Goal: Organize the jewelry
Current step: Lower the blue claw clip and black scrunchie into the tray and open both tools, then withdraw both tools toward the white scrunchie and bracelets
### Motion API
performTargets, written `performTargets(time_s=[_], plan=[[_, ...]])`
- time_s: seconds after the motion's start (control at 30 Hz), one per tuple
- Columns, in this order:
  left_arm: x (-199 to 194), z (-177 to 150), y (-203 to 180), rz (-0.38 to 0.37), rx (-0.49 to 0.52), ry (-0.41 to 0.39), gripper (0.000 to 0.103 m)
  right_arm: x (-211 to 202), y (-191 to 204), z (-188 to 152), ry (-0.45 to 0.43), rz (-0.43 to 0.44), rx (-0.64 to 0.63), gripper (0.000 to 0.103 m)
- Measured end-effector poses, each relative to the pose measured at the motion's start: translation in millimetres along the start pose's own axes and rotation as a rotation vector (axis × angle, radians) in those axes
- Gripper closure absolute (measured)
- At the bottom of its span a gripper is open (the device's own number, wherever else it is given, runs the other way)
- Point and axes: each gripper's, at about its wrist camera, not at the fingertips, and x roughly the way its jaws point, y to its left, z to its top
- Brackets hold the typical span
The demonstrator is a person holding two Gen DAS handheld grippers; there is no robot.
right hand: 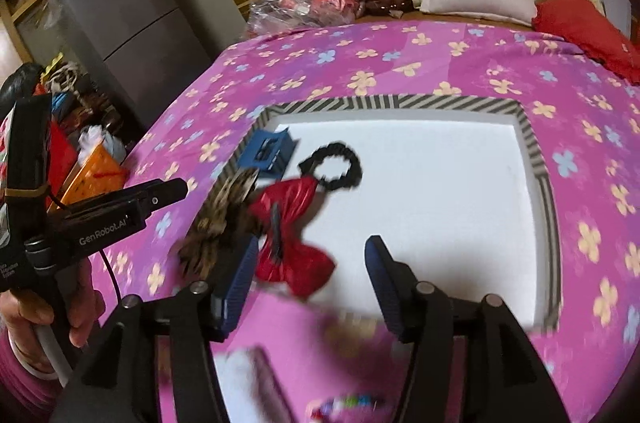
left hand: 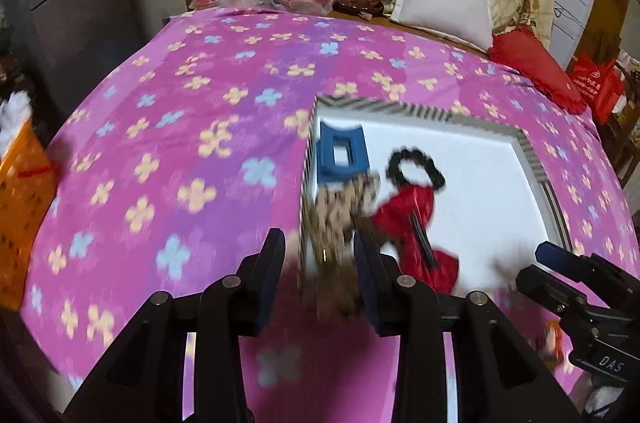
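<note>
The bed point(right hand: 400, 63) wears a matt magenta cotton-looking cloth printed with clover flowers, and on it lies a white tray point(right hand: 440, 183) with a flat, faintly grainy, foam-like floor and a striped paper-like rim. At 9 o'clock in the tray, the red bow point(right hand: 296, 223) is glossy, crinkled satin, the leopard-print bow point(right hand: 224, 211) at 9 o'clock of it a duller fabric, the black scrunchie point(right hand: 334, 163) ruffled matt cloth, and the blue box point(right hand: 266, 153) smooth card or plastic. Both the left claw point(left hand: 320, 255) and right claw point(right hand: 312, 263) are matt black plastic with ribbed blue pads point(right hand: 240, 271) and small metal pins.
</note>
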Motion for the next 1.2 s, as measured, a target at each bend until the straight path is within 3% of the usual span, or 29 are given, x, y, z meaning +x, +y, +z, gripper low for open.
performTargets(time_s=[0.23,0.53,1.2], plan=[[-33,-47,-6,0.04,0.007,-0.018,0.065,-36,5,-45,-0.016,0.005,0.003,0.042],[-49,-84,-19,0.048,0.004,-0.022,0.065,-73,6,-88,-0.05,-0.027,0.005,0.041],[-65,-109,-42,0.072,0.029,-0.047,0.065,-92,0,-116,-0.069,-0.064,-0.006,0.038]])
